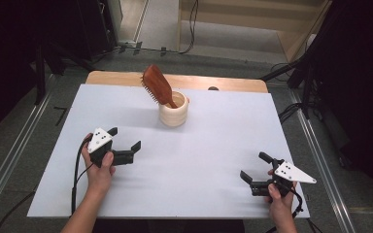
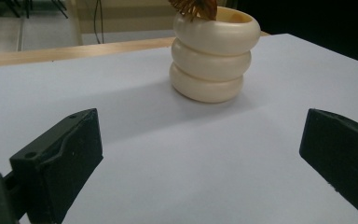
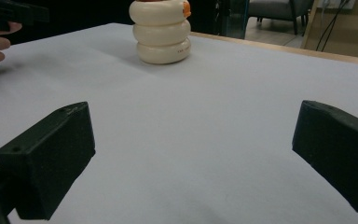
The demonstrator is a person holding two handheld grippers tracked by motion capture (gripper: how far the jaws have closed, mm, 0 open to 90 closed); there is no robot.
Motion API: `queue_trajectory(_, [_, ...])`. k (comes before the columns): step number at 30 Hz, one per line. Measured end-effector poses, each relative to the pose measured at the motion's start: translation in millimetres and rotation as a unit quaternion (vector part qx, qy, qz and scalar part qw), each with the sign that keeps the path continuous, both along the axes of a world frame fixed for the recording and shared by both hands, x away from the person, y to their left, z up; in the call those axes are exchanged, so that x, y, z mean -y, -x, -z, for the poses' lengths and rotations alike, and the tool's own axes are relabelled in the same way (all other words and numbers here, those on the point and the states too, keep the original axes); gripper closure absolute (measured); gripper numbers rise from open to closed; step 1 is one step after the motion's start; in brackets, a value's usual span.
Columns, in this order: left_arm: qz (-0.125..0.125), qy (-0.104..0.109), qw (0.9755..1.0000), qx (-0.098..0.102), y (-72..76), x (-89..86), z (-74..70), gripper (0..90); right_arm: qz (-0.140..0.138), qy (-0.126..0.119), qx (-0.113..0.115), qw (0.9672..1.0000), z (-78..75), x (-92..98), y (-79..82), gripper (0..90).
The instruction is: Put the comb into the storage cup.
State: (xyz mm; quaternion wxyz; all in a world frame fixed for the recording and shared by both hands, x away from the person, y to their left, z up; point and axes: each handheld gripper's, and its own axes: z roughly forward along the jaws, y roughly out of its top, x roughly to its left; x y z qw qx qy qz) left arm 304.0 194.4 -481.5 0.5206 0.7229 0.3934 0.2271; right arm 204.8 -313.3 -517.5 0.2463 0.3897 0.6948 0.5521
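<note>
Hairbrush (image 1: 156, 86) stood handle-down, tilted, in the cream ribbed cup (image 1: 174, 111) on the counter (image 1: 199, 155); left claw (image 1: 124, 143) and right claw (image 1: 255, 168), both released, sat well short of that cup.

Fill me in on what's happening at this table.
A person sits at a white table with a two-jaw tool in each hand. The left tool and the right tool both rest low on the table with jaws wide open, holding nothing. Both point toward a cream ribbed cup near the far edge, and a wooden hairbrush stands in it handle-down, leaning left. Nothing is being touched at this moment.
</note>
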Motion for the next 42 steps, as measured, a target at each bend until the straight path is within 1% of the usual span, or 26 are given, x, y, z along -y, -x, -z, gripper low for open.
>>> queue_trajectory(4, [-0.002, -0.005, 1.0, 0.0, 6.8, -5.2, 2.5, 0.0, 0.0, 0.0, 0.0, 1.0, 0.0, -0.1, -0.1, 0.0])
queue_trajectory(6, [-0.003, -0.003, 1.0, 0.0, 10.2, -8.6, 3.3, 0.0, 0.001, 0.001, 0.0, 1.0, 0.0, -0.2, 0.0, 0.0])
queue_trajectory(13, [-0.004, -0.015, 0.9999, -0.001, 18.6, -17.2, 4.7, 0.0, 0.003, 0.002, -0.001, 1.0, 0.0, -0.4, 0.1, 0.0])
queue_trajectory(16, [-0.004, -0.016, 0.9999, -0.004, 22.7, -20.8, 5.6, 0.0, 0.003, 0.002, -0.001, 1.0, 0.0, -0.4, 0.1, 0.0])
queue_trajectory(18, [-0.005, -0.012, 0.9999, -0.006, 25.8, -22.7, 6.5, 0.0, 0.003, 0.003, -0.001, 1.0, 0.0, -0.4, 0.1, 0.0])
queue_trajectory(22, [-0.007, -0.016, 0.9998, -0.006, 32.2, -27.5, 7.8, 0.0, 0.003, 0.002, -0.001, 1.0, 0.0, -0.3, 0.2, 0.0])
queue_trajectory(25, [-0.011, -0.015, 0.9998, -0.006, 36.9, -31.3, 7.3, 0.0, 0.002, 0.003, -0.001, 1.0, 0.0, -0.4, 0.2, 0.0])
queue_trajectory(26, [-0.008, -0.017, 0.9998, -0.006, 38.0, -33.0, 7.1, 0.0, 0.003, 0.003, -0.001, 1.0, 0.0, -0.4, 0.2, 0.0])
queue_trajectory(28, [-0.011, -0.021, 0.9997, -0.006, 40.4, -35.8, 7.0, 0.0, 0.003, 0.003, -0.001, 1.0, 0.0, -0.4, 0.4, 0.0])
queue_trajectory(30, [-0.013, -0.019, 0.9997, -0.006, 42.1, -38.0, 7.2, 0.0, 0.003, 0.003, -0.001, 1.0, 0.0, -0.3, 0.4, 0.0])
queue_trajectory(37, [-0.018, -0.029, 0.9994, -0.007, 48.5, -48.4, 7.5, 0.0, 0.004, 0.004, -0.002, 1.0, 0.0, -0.5, 0.2, 0.0])
queue_trajectory(38, [-0.019, -0.026, 0.9994, -0.008, 49.4, -49.6, 7.8, 0.0, 0.004, 0.004, -0.002, 1.0, 0.0, -0.5, 0.3, 0.0])
queue_trajectory(40, [-0.022, -0.028, 0.9993, -0.009, 51.2, -52.5, 7.8, 0.0, 0.004, 0.004, -0.002, 1.0, 0.0, -0.5, 0.3, 0.0])
queue_trajectory(42, [-0.023, -0.033, 0.9992, -0.009, 52.6, -56.1, 7.9, 0.0, 0.004, 0.004, -0.002, 1.0, 0.0, -0.5, 0.3, 0.0])
